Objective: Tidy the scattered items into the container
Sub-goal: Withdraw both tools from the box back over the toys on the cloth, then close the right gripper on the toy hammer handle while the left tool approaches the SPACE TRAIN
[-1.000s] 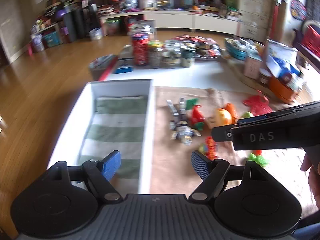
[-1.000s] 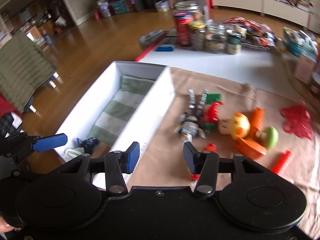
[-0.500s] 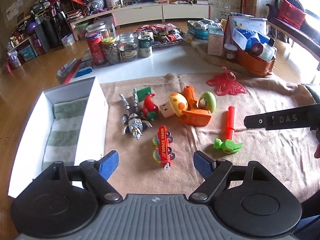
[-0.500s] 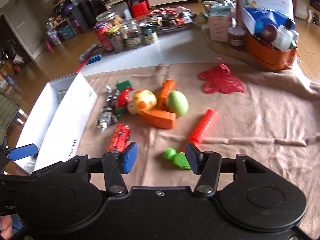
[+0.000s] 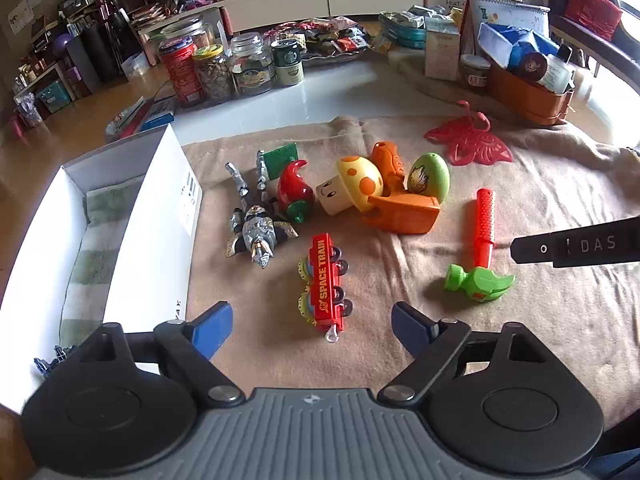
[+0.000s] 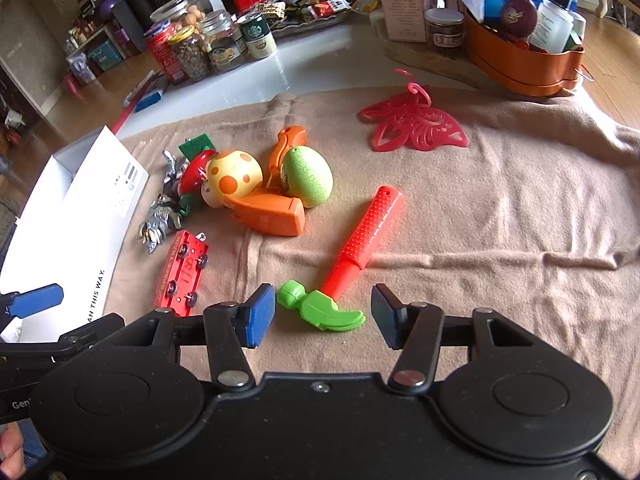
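Jaws opening over train [image 5: 325, 280], hammer [image 6: 340, 272] between right jaws

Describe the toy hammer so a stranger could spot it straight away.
Start at the tan blanket covering the table, then look to the side away from the white box, past the pile of toys. The toy hammer lies alone there, flat on the cloth. Only it has a studded red handle and a bright green claw head.

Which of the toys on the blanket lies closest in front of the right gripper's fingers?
The toy hammer: its green head sits just ahead of the right gripper; the others lie farther off.
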The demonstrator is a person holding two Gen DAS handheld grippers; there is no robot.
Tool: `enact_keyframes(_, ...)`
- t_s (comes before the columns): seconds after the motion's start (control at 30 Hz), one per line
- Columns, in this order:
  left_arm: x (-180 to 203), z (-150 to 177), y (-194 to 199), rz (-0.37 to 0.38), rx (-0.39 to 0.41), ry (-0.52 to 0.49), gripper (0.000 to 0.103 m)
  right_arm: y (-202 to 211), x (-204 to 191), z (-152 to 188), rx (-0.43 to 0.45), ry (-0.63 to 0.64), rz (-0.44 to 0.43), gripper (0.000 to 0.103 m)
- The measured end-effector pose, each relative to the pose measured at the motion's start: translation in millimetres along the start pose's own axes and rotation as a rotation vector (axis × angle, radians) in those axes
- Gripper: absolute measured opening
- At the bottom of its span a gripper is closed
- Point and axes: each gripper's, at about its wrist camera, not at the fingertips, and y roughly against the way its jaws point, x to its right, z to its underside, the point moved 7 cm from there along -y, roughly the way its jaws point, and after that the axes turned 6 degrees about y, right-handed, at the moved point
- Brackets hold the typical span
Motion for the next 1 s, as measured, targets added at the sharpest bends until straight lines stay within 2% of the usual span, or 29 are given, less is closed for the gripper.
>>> enact_keyframes(0.1, -6, 7, -7, -0.03, -0.013, -0.006, 0.093, -6, -5, 0, -0.014, 0.014, 0.004, 0.054)
enact_keyframes(0.33, -22, 20, -23, -0.005, -0.076, 0.043, 0.093, -21, -16, -1, -0.041, 0.045, 0.025, 0.058)
enact_keyframes(0.6, -36, 26, -34, 0.006, -0.101, 0.084, 0.093, -48, 1, -6, -0.088, -0.086, 0.035, 0.058)
enact_keyframes(0.73, -39, 26, -36, 0.016, -0.11, 0.099, 0.093, -63, 1, -10, -0.113, -0.072, 0.075, 0.058)
enact_keyframes(0.83, -38, 24, -37, 0.017, -0.112, 0.097, 0.093, -75, 1, -10, -0.138, -0.064, 0.097, 0.052)
enact_keyframes(0.9, -38, 21, -38, 0.02, -0.114, 0.105, 0.093, -81, 1, -8, -0.15, -0.068, 0.098, 0.044)
enact_keyframes(0.93, -38, 20, -38, 0.018, -0.115, 0.105, 0.093, -83, 0, -7, -0.16, -0.067, 0.096, 0.037)
enact_keyframes(1.0, -36, 17, -40, 0.01, -0.121, 0.094, 0.093, -86, -4, -7, -0.167, -0.05, 0.103, 0.035)
